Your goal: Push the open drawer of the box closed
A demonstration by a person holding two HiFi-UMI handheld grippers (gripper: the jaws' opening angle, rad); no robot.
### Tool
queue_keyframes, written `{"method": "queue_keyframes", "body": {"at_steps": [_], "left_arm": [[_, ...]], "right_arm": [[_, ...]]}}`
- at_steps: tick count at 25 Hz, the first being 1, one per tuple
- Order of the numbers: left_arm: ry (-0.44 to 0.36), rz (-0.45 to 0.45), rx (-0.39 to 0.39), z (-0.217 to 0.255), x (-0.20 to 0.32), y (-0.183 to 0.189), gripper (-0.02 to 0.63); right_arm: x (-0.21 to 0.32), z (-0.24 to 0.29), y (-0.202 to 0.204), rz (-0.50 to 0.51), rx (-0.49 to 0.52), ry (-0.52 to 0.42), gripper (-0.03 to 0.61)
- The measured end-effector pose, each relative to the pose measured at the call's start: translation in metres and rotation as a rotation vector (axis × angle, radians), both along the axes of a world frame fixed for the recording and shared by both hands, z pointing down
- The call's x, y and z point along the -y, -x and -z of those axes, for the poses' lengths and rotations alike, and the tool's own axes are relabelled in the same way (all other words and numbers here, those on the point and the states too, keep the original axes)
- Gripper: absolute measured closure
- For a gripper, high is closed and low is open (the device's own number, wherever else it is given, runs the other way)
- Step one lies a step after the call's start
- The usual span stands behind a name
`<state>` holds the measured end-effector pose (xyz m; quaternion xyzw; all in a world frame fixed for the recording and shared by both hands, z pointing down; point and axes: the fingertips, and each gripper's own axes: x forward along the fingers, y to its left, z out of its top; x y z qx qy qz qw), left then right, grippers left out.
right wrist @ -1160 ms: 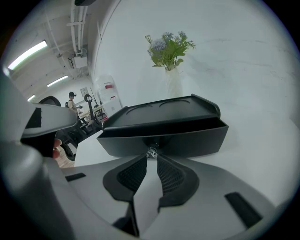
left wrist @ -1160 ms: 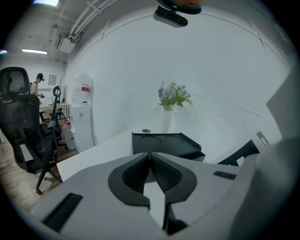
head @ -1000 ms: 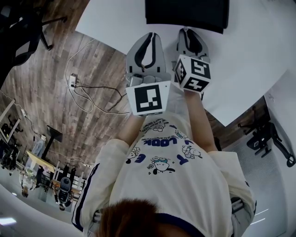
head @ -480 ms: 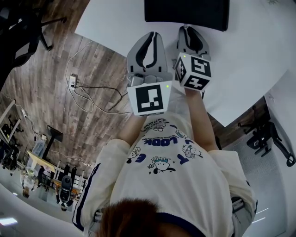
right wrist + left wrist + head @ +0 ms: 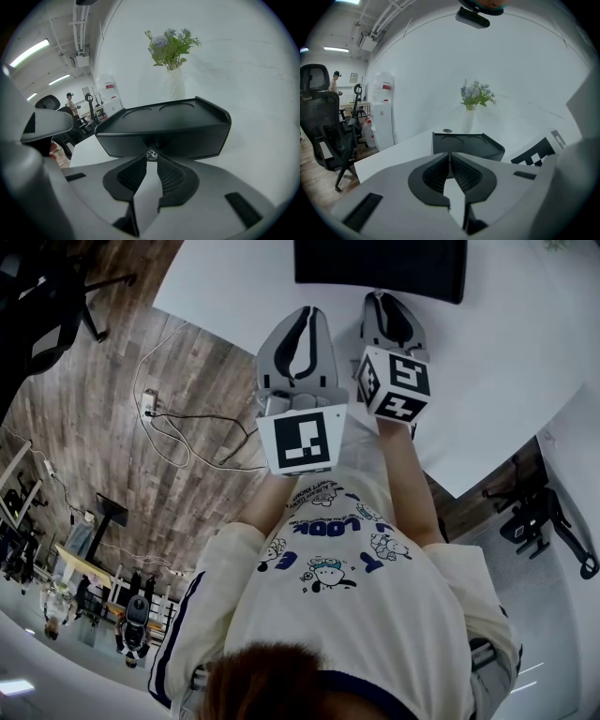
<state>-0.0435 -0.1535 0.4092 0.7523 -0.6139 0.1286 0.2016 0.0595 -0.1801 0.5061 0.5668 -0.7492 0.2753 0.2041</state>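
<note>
L gripper (image 5: 302, 317): jaws sitting together, nothing btwn them; hovering over the white worktop (image 5: 506, 362), pointing at the box, tips staying short of it.
R gripper (image 5: 386, 304): jaws also pressing together, empty; sitting just beside L gripper, tips lining up right at the knob (image 5: 151, 153). Touching or just short, can't tell.
box (image 5: 164, 124): black, sitting on worktop at top centre of head view, just ahead of both grippers; two round recesses showing in its top.
drawer (image 5: 192, 140): front face w/ knob facing R gripper; can't tell how far out it's standing.
bkgd: vase of flowers (image 5: 172, 61) standing behind box by the wall; office chair (image 5: 321, 126) sitting at left of L gripper view, off the worktop.
person: printed white shirt (image 5: 347, 587) filling lower head view, arms reaching fwd.
</note>
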Motion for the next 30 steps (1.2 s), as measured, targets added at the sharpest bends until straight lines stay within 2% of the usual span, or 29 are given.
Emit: {"method": "queue_keyframes", "body": {"at_steps": [13,16,20,24,26,30], "left_arm": [[-0.011,0.023,0.004,0.004,-0.006,0.008,0.588],[-0.025,0.026,0.004,0.01,-0.008,0.011,0.588],[-0.049,0.028,0.001,0.021,-0.011,0.013,0.588],[-0.085,0.025,0.003,0.036,-0.013,0.015,0.588],[-0.107,0.022,0.003,0.046,-0.013,0.014,0.588],[-0.16,0.011,-0.001,0.071,-0.014,0.009,0.588]], "right_arm": [[0.0,-0.001,0.001,-0.003,0.005,-0.008,0.488],[-0.001,0.005,0.003,0.008,0.0,-0.026,0.43],[-0.005,0.022,0.003,0.006,-0.013,-0.061,0.425],[-0.011,0.05,0.006,0.01,-0.008,-0.119,0.437],[-0.014,0.07,0.007,0.013,-0.005,-0.16,0.481],[-0.022,0.112,0.009,0.032,0.001,-0.245,0.509]]}}
